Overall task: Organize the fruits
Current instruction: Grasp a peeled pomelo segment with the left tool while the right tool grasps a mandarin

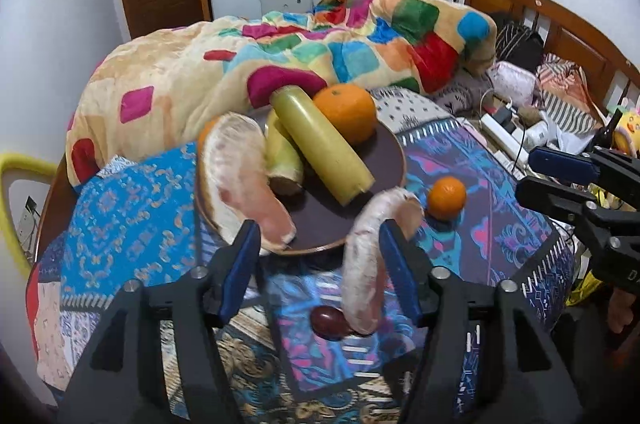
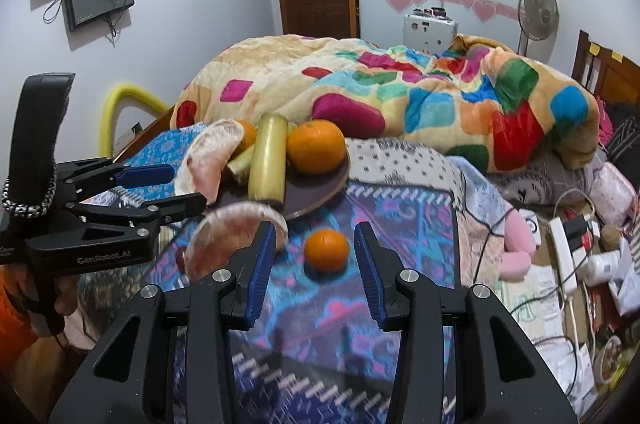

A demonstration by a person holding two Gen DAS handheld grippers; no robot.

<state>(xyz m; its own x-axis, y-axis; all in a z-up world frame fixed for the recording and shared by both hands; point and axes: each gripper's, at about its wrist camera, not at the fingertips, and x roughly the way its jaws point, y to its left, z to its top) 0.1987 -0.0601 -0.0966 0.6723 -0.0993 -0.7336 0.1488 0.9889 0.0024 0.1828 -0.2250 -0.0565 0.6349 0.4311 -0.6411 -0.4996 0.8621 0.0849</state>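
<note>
Purple-brown and round, the plate (image 1: 384, 160) sits on the bed's patterned cloth (image 1: 132, 208) and already carries most of the fruit: a big orange (image 1: 346, 112), a long yellow-green stalk (image 1: 324, 152) lying with its cut end toward the plate's near rim, a shorter piece (image 1: 282, 160) tucked beside it, and a peeled pomelo wedge (image 1: 236, 180) curving along the left edge. My guess is the plate is the gathering spot, so whatever lies off it is left to be collected. Three things are off it: a second pomelo wedge (image 1: 370, 256), a small orange (image 1: 447, 198) just beyond the plate's right rim, and a dark red fruit (image 1: 330, 322) near the wedge's lower end. The loose wedge lies on the cloth with its long axis running roughly from the plate's near rim back toward the left claw (image 1: 320, 264), bowed like a crescent; its upper tip touches or nearly touches the plate edge. That claw stands open over it, the right-hand pad close against the wedge's flank, though I cannot tell if it touches; nothing is pinched. The right claw (image 2: 316, 264) is open too, holding nothing, its jaws framing the small orange, which sits on the cloth ahead of them. Each claw looks lined up on its own piece, probably so both can go to the plate.
</note>
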